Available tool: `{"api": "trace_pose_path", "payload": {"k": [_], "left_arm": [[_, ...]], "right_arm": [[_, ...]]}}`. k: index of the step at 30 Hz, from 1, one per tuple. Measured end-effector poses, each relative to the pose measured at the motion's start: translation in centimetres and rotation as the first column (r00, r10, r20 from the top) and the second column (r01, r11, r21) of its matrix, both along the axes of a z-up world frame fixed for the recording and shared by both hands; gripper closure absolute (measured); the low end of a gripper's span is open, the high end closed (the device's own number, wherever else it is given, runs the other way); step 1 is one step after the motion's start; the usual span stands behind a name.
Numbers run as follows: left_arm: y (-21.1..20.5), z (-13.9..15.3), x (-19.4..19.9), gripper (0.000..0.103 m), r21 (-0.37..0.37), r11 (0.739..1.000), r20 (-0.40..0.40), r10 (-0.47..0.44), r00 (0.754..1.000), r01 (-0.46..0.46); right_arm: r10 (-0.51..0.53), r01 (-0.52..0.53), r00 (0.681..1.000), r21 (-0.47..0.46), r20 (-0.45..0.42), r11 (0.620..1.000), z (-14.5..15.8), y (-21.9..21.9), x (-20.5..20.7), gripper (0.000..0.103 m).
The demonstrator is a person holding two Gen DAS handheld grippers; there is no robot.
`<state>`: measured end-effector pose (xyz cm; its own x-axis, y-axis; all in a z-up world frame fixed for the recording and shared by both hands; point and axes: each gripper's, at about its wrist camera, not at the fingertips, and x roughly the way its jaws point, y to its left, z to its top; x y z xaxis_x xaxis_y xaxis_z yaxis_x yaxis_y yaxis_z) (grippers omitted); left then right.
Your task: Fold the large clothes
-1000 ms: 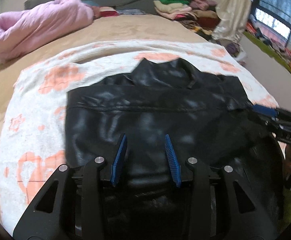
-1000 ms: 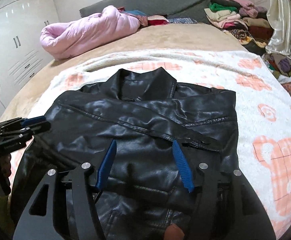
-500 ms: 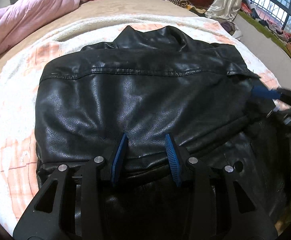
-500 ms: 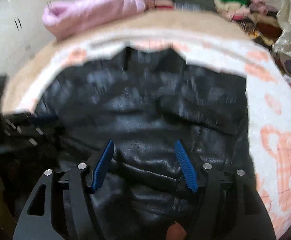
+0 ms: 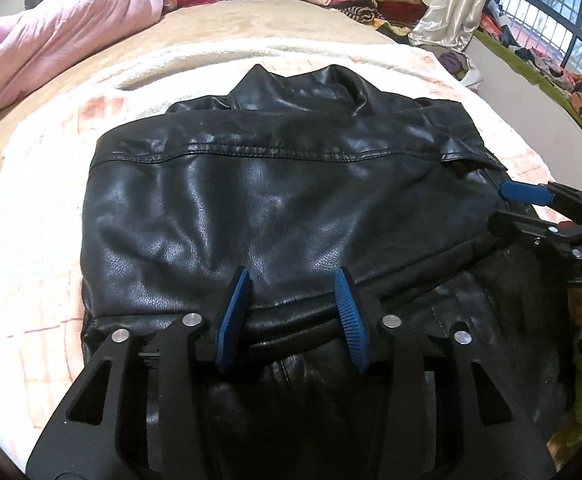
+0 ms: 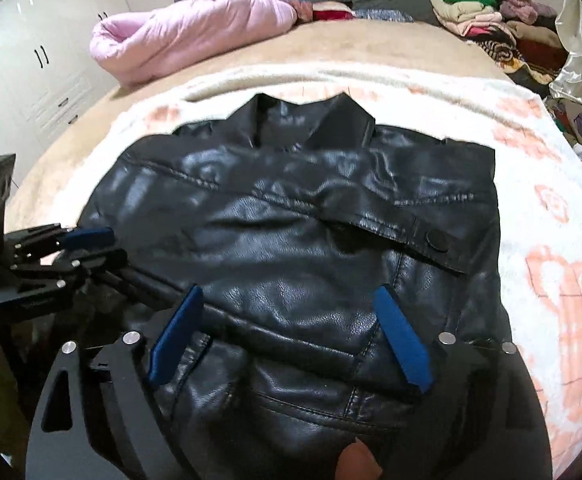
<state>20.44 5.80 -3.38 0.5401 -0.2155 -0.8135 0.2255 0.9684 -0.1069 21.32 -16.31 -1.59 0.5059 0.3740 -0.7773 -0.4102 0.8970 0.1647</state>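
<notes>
A black leather jacket (image 5: 275, 208) lies flat on a white and orange blanket (image 5: 31, 240), collar at the far side, sleeves folded across the body. It also shows in the right wrist view (image 6: 315, 240). My left gripper (image 5: 293, 276) is open, its blue pads either side of a fold near the jacket's near edge. My right gripper (image 6: 289, 294) is open wide, low over the jacket's lower front. Each gripper shows at the edge of the other's view, the right one (image 5: 531, 200) and the left one (image 6: 79, 244).
A pink quilt (image 6: 195, 28) lies at the far left of the bed. A pile of folded clothes (image 6: 487, 12) sits at the far right. White wardrobes (image 6: 23, 80) stand to the left. A window (image 5: 551, 12) is to the right.
Both grippers have come down and forward over the jacket. The right gripper's jaws have spread wider. The jacket looks nearer in both views.
</notes>
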Motion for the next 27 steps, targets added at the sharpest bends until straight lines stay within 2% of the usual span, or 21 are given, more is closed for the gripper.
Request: {"api": "trace_pose_path", "payload": {"k": [2,8,10,12,27], "left_arm": [[0.1,0.4,-0.3,0.054,-0.001,1.0,0.01,0.006,1.0,-0.006],[0.7,1.7,-0.9,0.033,-0.011,0.999,0.037,0.037,0.999,-0.037],[0.9,2.2,-1.0,0.024,-0.009,0.999,0.049,0.051,0.997,-0.051],[1.1,2.7,-1.3,0.01,-0.009,0.997,0.063,0.071,0.995,-0.07],[1.2,6.2,-3.4,0.009,-0.02,0.994,0.141,0.107,0.984,-0.106]], "right_arm": [[-0.003,0.003,1.0,-0.001,0.008,1.0,0.2,-0.1,-0.1,0.009],[-0.023,0.022,0.999,0.031,0.046,0.999,1.3,-0.9,-0.8,0.005],[-0.028,0.025,0.998,0.043,0.059,0.999,1.7,-1.3,-1.1,0.005],[-0.034,0.03,0.997,0.054,0.074,0.998,2.2,-1.6,-1.3,0.004],[-0.059,0.045,0.989,0.1,0.135,0.994,4.8,-1.7,-3.4,0.004]]}}
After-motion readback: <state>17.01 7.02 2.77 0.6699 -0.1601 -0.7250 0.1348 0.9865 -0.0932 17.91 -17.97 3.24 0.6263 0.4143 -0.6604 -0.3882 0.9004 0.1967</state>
